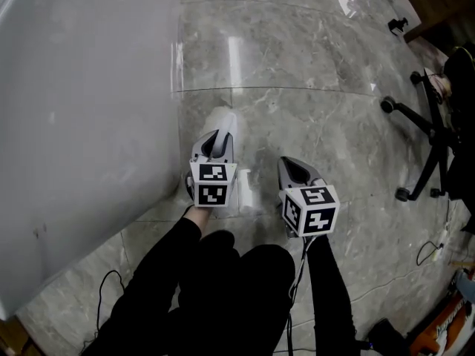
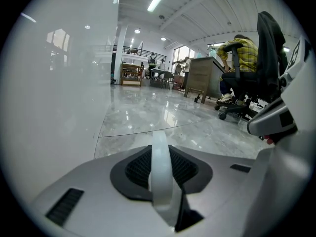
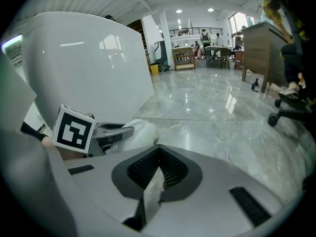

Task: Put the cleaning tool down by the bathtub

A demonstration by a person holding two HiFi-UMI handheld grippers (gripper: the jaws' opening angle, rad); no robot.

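Observation:
The white bathtub (image 1: 89,124) fills the left of the head view, its wall close beside my left gripper (image 1: 215,145). That gripper is shut on the cleaning tool (image 1: 224,121), a white soft-looking piece sticking out ahead of the jaws, low over the marble floor. In the left gripper view the tool (image 2: 160,167) shows as a white band running forward between the jaws, the bathtub (image 2: 49,83) to its left. My right gripper (image 1: 291,167) hangs just right of the left one, shut, holding nothing. From the right gripper view I see the left gripper (image 3: 116,132) with the white tool (image 3: 140,131) by the bathtub (image 3: 89,73).
An office chair (image 1: 423,147) on castors stands on the marble floor at the right; a person in a yellow checked shirt (image 2: 242,53) sits by a wooden desk (image 2: 202,75). Cables (image 1: 104,295) lie on the floor near my black-clad legs (image 1: 223,288).

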